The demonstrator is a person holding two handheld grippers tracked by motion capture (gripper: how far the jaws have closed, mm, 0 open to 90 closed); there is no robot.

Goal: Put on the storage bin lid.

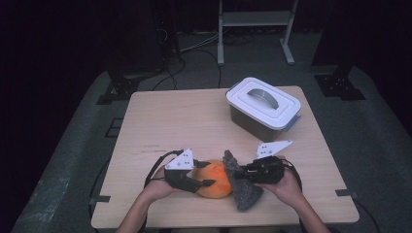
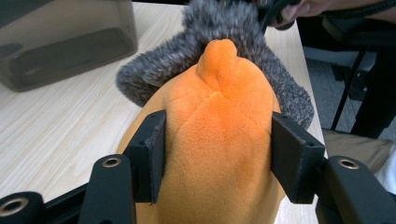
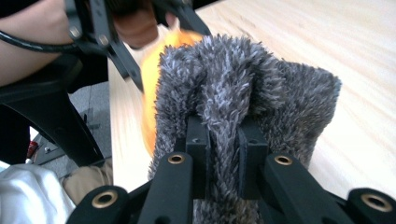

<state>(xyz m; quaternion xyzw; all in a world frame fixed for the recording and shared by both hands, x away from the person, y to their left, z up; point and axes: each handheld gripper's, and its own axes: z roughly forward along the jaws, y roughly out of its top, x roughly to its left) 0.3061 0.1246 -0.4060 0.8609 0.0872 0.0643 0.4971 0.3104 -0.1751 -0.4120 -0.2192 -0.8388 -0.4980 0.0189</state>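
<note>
L fingers (image 2: 159, 154) clamp orange plush (image 2: 219, 140) at both sides; R fingers (image 3: 252, 154) pinch grey fuzzy cloth (image 3: 243, 93) tight. Plush and cloth touch at surface (image 1: 194, 116) front edge. Both hands reach inward, grippers level, facing each other. Lidded bin (image 1: 262, 108) sits rear right.

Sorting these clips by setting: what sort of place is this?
Probably a lab or studio recording bay: a lone wooden table on grey carpet, dark surroundings, cables on the floor, and a metal stand behind.

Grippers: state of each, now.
Left gripper: closed on the orange plush toy.
Right gripper: closed on the grey fuzzy cloth.
</note>
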